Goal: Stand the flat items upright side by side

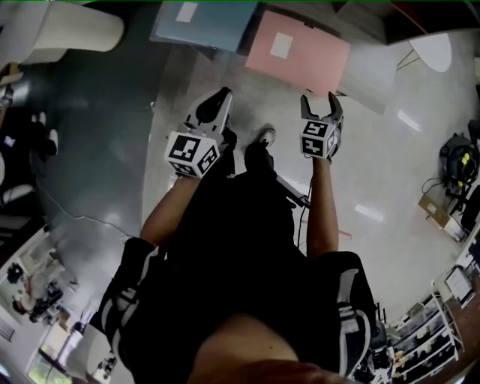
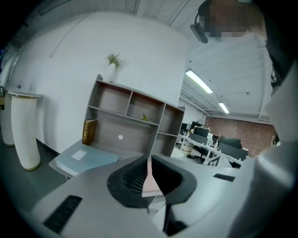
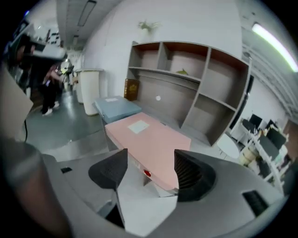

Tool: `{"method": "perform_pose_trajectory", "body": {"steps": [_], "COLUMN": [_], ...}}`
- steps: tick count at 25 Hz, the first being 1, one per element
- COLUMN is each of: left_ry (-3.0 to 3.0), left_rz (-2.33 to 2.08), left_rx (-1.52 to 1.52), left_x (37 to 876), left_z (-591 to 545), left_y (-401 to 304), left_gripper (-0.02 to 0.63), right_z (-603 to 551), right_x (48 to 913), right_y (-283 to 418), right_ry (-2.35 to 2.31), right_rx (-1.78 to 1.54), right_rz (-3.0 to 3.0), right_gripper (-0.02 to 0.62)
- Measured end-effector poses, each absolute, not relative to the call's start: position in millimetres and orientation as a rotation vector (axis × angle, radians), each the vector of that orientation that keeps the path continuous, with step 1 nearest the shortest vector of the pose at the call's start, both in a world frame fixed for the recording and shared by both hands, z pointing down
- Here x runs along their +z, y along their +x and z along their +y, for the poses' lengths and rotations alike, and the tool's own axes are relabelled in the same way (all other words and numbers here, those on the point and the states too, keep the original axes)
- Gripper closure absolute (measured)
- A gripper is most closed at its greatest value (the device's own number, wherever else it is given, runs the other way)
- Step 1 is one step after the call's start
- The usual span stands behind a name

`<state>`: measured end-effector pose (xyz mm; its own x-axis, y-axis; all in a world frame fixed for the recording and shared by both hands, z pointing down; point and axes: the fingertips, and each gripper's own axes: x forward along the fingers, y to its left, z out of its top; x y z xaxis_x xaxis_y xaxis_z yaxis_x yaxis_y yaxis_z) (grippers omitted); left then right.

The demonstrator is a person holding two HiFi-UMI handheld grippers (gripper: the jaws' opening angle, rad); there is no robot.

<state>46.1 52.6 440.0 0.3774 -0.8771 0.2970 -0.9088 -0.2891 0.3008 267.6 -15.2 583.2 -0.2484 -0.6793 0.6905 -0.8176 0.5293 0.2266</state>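
Two flat file boxes lie on a low white table [image 1: 373, 78]: a pink box [image 1: 297, 49] with a white label and a blue box [image 1: 201, 22] to its left. My left gripper [image 1: 217, 101] is held up short of them, its jaws shut with nothing between them. In the left gripper view its tips [image 2: 149, 160] meet, a sliver of the pink box [image 2: 151, 183] showing past them and the blue box [image 2: 86, 158] off to the left. My right gripper [image 1: 321, 105] stands open and empty. The pink box [image 3: 151, 142] lies beyond its jaws [image 3: 150, 162], apart from them.
A grey cubby shelf [image 3: 186, 88] stands behind the boxes, with a brown book [image 3: 131, 89] upright in its lower left compartment. A tall white bin [image 2: 25, 130] stands left of the table. A person [image 3: 46, 93] stands far left in the right gripper view.
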Motion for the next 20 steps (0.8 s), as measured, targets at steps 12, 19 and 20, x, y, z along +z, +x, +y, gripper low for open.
{"method": "perform_pose_trajectory", "body": {"steps": [12, 19, 20], "left_ry": [2.249, 2.208, 2.211], "left_rz": [-1.508, -1.467, -1.467], "left_rx": [0.079, 0.044, 0.024], "left_x": [436, 474, 477], "left_z": [97, 111, 110], "left_y": [-1, -46, -51], "left_gripper": [0.563, 0.562, 0.563], "right_z": [6, -11, -16], "right_x": [645, 686, 690], "right_y": [173, 141, 140], "right_ry": [0.806, 0.796, 0.803], "right_rx": [-0.380, -0.484, -0.517], "right_rz": [-1.626, -1.463, -1.433], "right_gripper": [0.250, 0.239, 0.236]}}
